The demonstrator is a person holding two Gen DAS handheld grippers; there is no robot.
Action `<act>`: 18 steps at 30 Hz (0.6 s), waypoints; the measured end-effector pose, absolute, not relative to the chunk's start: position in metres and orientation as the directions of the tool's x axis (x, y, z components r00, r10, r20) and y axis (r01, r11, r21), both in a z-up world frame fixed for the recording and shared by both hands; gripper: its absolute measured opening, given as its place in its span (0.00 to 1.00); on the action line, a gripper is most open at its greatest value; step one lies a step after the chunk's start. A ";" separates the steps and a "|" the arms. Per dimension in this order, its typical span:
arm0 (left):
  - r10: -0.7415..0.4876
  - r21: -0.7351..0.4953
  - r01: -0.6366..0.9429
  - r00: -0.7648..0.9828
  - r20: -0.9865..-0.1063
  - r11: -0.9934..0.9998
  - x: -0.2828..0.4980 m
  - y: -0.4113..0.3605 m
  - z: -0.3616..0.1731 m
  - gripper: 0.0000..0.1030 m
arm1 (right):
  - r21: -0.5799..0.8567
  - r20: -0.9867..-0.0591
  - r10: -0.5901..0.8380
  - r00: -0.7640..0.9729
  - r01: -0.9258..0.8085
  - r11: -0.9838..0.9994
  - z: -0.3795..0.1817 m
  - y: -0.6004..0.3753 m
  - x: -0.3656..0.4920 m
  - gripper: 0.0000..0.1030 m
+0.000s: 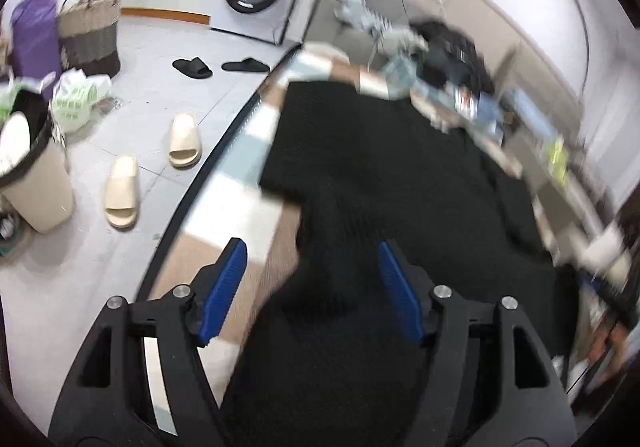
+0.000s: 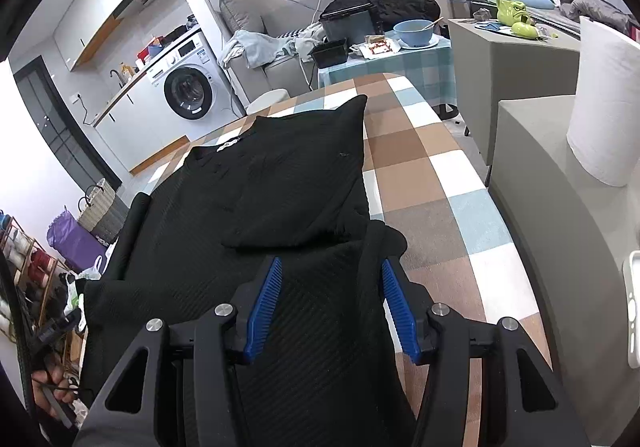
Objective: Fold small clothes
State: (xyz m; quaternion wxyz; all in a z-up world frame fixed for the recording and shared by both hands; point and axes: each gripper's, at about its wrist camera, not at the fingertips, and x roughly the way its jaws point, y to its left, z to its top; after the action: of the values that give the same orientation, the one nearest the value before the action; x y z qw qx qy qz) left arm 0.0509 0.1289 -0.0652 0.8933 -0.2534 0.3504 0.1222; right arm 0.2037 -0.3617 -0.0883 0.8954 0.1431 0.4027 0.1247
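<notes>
Two grippers hang over the same black ribbed knit garment (image 2: 288, 183), and the next move turns on which hem edge each one faces. Left gripper (image 1: 312, 287): its blue ridged pads (image 1: 224, 287) stand apart with nothing pinched, the cloth's ragged left edge lying under and just ahead of them, though that view is smeared. Right gripper (image 2: 330, 307): its pads stand moderately apart and astride the near right corner, where a raised fold of cloth brushes the right pad; I cannot tell whether it is truly gripped. Outward, the garment's long axis runs away from both along the brown, white and blue checked tablecloth (image 2: 436, 175), one sleeve already folded inward. By my judgement the right hand sits nearer a usable edge.
</notes>
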 end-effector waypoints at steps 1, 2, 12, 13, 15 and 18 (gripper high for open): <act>0.038 -0.383 -0.401 0.730 -0.682 0.832 0.052 0.134 -0.063 0.63 | 0.356 -0.684 0.335 0.648 -0.105 0.929 -0.087 -0.363 0.202 0.52; 0.037 -0.400 -0.407 0.737 -0.675 0.821 0.054 0.141 -0.061 0.63 | 0.357 -0.681 0.334 0.652 -0.102 0.928 -0.086 -0.364 0.200 0.52; -0.083 -0.543 -0.498 0.681 -0.727 0.676 0.120 0.195 -0.089 0.63 | 0.404 -0.657 0.378 0.652 -0.119 0.907 -0.077 -0.363 0.191 0.55; -0.105 -0.558 -0.498 0.676 -0.729 0.664 0.125 0.197 -0.094 0.63 | 0.405 -0.655 0.379 0.654 -0.120 0.906 -0.077 -0.362 0.190 0.56; -0.140 -0.581 -0.507 0.665 -0.734 0.636 0.129 0.199 -0.105 0.63 | 0.403 -0.655 0.377 0.655 -0.119 0.907 -0.076 -0.360 0.190 0.56; -0.183 -0.624 -0.522 0.664 -0.725 0.581 0.133 0.204 -0.120 0.60 | 0.407 -0.655 0.382 0.652 -0.121 0.905 -0.077 -0.358 0.190 0.56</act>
State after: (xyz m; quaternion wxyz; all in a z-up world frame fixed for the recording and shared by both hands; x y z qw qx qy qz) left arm 0.1330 0.2040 -0.1200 0.7961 -0.4451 0.3960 0.1063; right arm 0.1897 -0.3575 -0.0766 0.8935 0.1659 0.3929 0.1407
